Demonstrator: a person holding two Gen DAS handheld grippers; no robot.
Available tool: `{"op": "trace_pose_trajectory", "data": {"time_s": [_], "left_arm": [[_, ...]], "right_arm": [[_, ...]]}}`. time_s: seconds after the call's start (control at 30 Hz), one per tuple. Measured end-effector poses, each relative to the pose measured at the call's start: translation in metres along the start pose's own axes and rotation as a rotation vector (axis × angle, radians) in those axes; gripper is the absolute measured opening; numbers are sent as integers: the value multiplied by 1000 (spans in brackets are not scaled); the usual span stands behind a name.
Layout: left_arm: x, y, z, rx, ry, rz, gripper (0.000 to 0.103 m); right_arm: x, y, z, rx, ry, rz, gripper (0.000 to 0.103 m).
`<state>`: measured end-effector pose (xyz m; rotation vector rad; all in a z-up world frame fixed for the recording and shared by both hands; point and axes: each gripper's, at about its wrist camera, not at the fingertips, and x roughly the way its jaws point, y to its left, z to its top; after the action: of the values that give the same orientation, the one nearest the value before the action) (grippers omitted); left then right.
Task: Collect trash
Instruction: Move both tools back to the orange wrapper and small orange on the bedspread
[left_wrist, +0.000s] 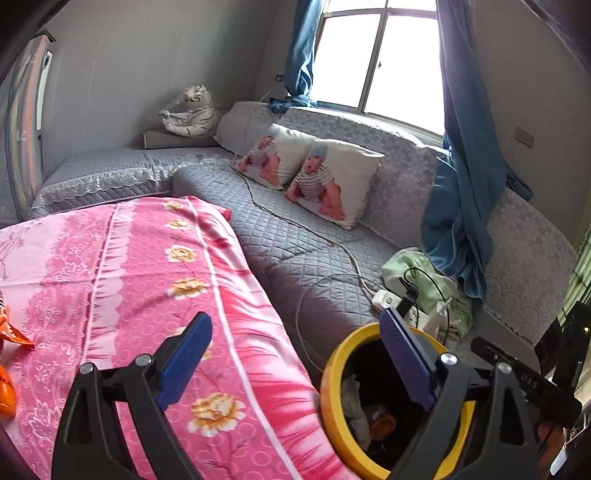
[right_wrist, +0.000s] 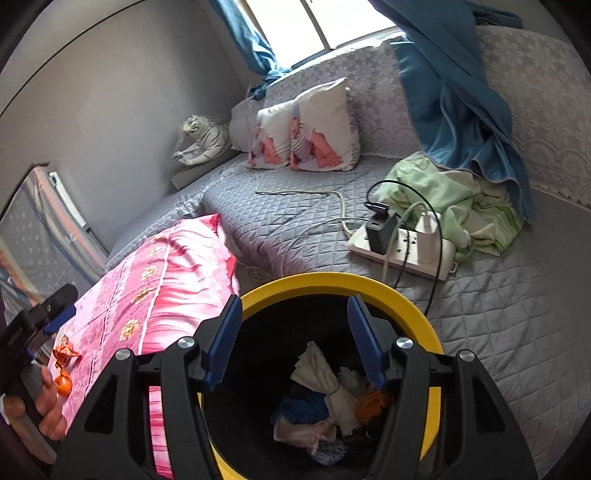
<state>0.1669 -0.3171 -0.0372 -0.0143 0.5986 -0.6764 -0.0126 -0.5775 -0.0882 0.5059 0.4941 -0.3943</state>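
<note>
Here the right gripper (right_wrist: 291, 339) hangs part-open and empty over the yellow-rimmed bin (right_wrist: 413, 306) holding crumpled trash (right_wrist: 332, 398); the left gripper (left_wrist: 295, 358), wide and empty, sits beside the bin.

Our left tongs (left_wrist: 295, 354) stand spread wide, blue pads (left_wrist: 184, 363) far apart with nothing between them, angled downward. Our right tongs (right_wrist: 293, 338) are parted about halfway, empty too, tilted down. In the right wrist view, our left hand (right_wrist: 44, 402) wraps its handle.
</note>
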Motion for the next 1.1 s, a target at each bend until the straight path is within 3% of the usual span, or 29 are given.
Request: {"op": "trace_pose_trajectory", "data": {"time_s": [0.2,0.53,0.77,1.1], "left_arm": [[-47,65,11,-31,-93,151,93],[-123,178,-10,-93,-145,372,93],[-150,226,-47,-118,-83,408,93],[-144,268,-82,-205,3,365,93]], "right_arm": [[12,65,2,-163,21,111,59],[66,210,-7,-366,191,367,60],[97,320,-31,-509,317,525,62],[132,453,-65,-671,501,674,63]]}}
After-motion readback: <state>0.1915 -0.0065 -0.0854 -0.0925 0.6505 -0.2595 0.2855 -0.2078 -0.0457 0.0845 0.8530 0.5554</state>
